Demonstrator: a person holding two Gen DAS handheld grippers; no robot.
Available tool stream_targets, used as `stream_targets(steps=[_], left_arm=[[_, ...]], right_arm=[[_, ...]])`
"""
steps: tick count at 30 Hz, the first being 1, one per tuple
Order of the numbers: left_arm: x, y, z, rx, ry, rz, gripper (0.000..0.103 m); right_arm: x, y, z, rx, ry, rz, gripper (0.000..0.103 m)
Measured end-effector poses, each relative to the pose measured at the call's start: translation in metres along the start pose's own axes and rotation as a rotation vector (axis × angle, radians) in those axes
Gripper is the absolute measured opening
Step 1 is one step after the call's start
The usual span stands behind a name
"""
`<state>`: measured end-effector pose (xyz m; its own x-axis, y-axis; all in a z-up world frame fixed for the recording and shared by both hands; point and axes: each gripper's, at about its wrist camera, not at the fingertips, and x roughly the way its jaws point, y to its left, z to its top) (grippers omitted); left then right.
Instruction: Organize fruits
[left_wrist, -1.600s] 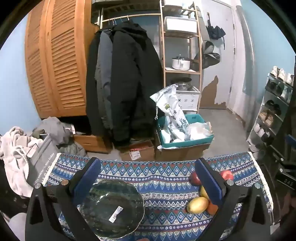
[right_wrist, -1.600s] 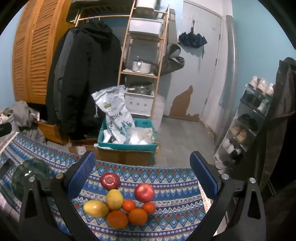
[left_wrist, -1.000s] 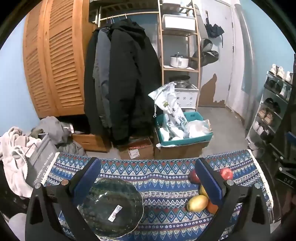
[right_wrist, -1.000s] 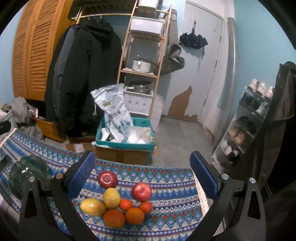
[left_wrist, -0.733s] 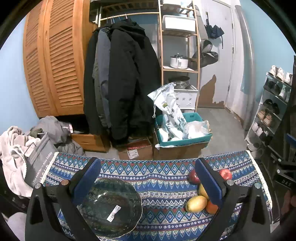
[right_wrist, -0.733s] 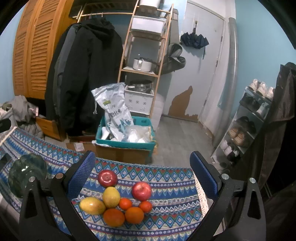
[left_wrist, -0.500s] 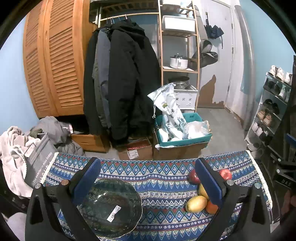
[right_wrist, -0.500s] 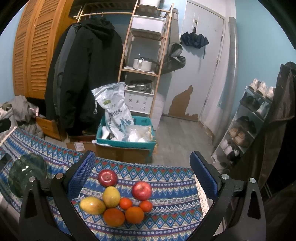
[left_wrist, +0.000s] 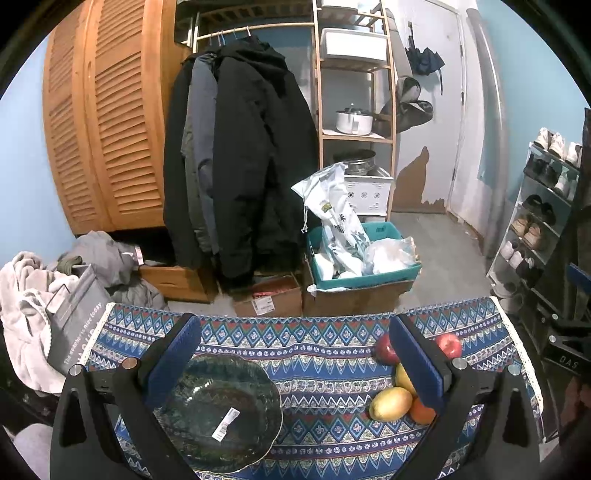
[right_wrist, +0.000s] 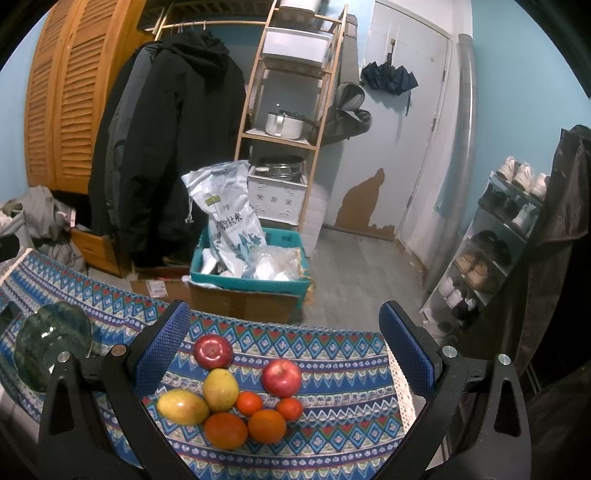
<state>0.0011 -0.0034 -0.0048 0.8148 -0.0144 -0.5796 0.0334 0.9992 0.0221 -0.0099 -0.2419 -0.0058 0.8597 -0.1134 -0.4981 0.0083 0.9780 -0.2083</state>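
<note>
Blue patterned tablecloth under both tongs, with a wooden louvred wardrobe, hanging dark coats and a teal crate holding a white sack beyond the far edge.

Left gripper spread wide, nothing between the blue pads, hovering above the cloth. Just inside and below its left finger, a dark green glass plate with a white barcode sticker, otherwise bare. Partly behind its right finger, the fruit cluster: a dark red apple on the inner side, a second red apple on the outer side, a yellow mango near the fingertip's base.

Right gripper likewise wide open and empty, centred over the fruit. Between its fingers, from far to near: dark red apple close to the left pad, red apple toward the middle, two yellow mangoes touching each other, two small tangerines, and two larger oranges nearest the wrist. All fruit resting on the cloth, bunched together, well apart from the plate, seen far outside the left finger of this gripper.
</note>
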Motion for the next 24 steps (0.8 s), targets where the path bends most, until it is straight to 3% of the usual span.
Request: stream_targets(steps=[24], left_arm=[[-0.0011,-0.004,-0.0023,0.003,-0.006,-0.012,0.102]], right_arm=[[0.0003,0.0009,-0.0017,-0.005,0.004,0.001,0.1]])
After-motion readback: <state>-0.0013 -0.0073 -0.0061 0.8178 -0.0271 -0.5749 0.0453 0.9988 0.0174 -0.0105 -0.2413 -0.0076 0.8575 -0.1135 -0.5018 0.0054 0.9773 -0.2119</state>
